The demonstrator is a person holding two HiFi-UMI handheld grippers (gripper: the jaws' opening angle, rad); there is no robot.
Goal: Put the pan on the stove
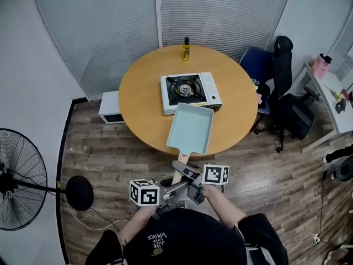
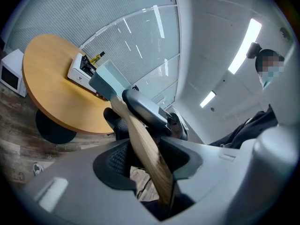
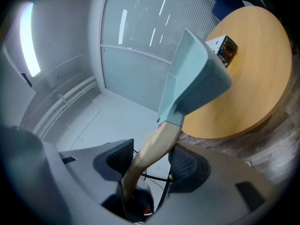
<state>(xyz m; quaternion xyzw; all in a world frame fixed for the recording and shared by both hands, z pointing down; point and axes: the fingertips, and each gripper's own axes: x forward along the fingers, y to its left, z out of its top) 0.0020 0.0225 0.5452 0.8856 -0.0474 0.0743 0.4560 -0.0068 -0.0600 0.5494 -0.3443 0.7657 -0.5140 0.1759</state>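
left gripper half closed on wooden handle end | right gripper, jaws wider, grips handle nearer pan | pan: pale blue, rectangular, shallow, held above near edge of round table | stove just behind it, near table's middle

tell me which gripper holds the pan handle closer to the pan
The right gripper: it clamps the wooden handle on the stretch nearest the pale blue pan. The left gripper holds the handle's tail end, behind it.
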